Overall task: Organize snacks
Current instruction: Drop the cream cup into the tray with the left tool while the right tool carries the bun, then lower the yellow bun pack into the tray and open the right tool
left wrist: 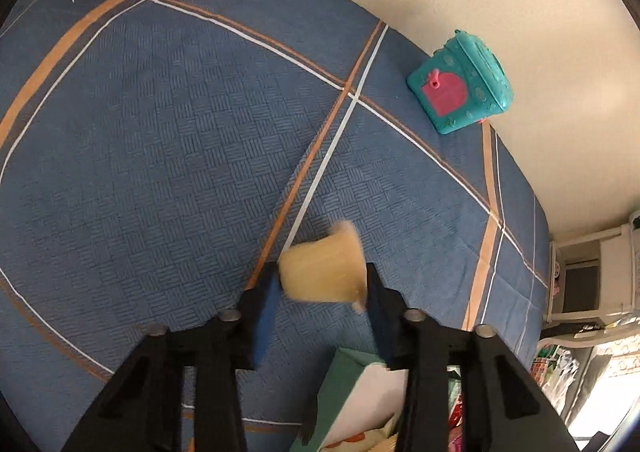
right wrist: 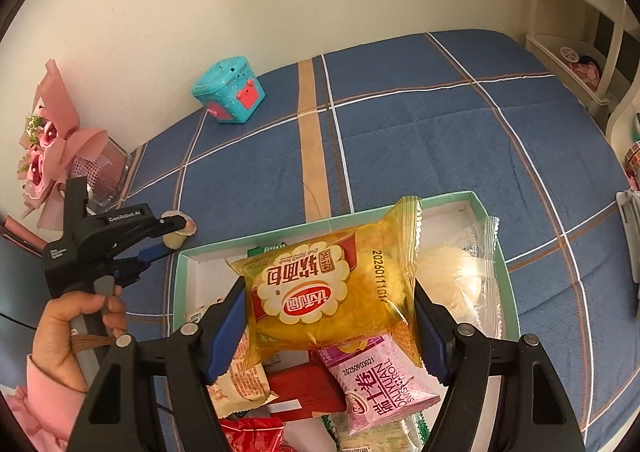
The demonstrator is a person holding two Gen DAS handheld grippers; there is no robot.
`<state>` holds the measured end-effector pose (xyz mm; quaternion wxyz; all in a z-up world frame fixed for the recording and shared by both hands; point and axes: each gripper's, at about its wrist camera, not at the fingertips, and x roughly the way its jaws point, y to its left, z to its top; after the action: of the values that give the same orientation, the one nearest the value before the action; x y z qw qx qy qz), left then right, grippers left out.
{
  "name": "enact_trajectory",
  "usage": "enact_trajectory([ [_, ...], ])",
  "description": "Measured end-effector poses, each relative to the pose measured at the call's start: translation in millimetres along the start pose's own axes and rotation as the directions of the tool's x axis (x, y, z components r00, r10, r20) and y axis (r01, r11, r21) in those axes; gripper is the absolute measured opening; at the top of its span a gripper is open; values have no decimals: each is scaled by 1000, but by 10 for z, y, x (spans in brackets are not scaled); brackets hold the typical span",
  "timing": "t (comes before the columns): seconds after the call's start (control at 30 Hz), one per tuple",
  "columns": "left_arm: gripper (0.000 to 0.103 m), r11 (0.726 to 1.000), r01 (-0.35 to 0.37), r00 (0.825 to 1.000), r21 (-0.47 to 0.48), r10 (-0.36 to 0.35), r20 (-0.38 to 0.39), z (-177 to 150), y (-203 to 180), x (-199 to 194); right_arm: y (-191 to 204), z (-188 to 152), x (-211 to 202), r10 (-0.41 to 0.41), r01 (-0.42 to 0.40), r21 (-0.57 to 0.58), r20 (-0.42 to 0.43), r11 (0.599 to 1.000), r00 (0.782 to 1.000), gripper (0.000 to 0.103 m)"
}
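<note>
My left gripper [left wrist: 322, 276] is shut on a small pale-yellow jelly cup [left wrist: 324, 268], blurred, just above the blue plaid cloth [left wrist: 160, 151]. In the right wrist view the same left gripper [right wrist: 170, 236] holds that cup [right wrist: 176, 238] to the left of the green-rimmed box [right wrist: 320, 223], with a person's hand [right wrist: 76, 324] on its handle. My right gripper [right wrist: 330, 292] is shut on a yellow bread packet [right wrist: 324, 292] held over the box. Inside lie a pink roll packet [right wrist: 384, 384], a clear-wrapped white snack [right wrist: 460, 272] and a red pack [right wrist: 308, 388].
A teal toy case [right wrist: 228, 89] with pink doors stands by the wall at the back; it also shows in the left wrist view [left wrist: 460, 87]. A pink flower bouquet [right wrist: 48, 147] in a clear stand sits at the left. White shelving [right wrist: 580, 63] borders the right edge.
</note>
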<state>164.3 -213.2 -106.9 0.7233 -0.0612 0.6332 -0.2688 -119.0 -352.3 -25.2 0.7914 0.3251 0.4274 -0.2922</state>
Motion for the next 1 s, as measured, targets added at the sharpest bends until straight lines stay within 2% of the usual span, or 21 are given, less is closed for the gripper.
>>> enact_trajectory([
  [0.1,38,1000,3,1000,25,-3,7,-53,-25,-68,-11,-13,9,-3,3,0,-10,1000,1000,77],
  [0.3,38,995,74,996,74,-78,51,-266,-133,-439,-66,-111,57,-12,12,6,-44,1000,999,77],
  [0.4,38,985,101,993,143,-108,44,-414,-296,-599,-84,-164,57,-9,10,6,-53,1000,999,77],
  [0.47,38,978,95,995,185,-101,22,-554,-380,-630,-90,-198,40,-10,10,5,-56,1000,998,77],
  [0.57,38,971,36,999,238,-39,10,-743,-483,-583,-91,-264,23,-12,12,4,-59,1000,998,77],
  [0.73,38,968,11,1000,253,-4,-28,-916,-506,-511,-81,-366,-10,-11,11,2,-60,1000,998,78],
  [0.83,44,966,5,1000,257,-2,-13,-1010,-487,-613,-65,-419,-37,-5,5,8,-59,1000,998,78],
  [1.0,66,962,-27,999,270,14,51,-1159,-411,-917,-14,-515,-103,-4,4,-2,-50,1000,999,83],
])
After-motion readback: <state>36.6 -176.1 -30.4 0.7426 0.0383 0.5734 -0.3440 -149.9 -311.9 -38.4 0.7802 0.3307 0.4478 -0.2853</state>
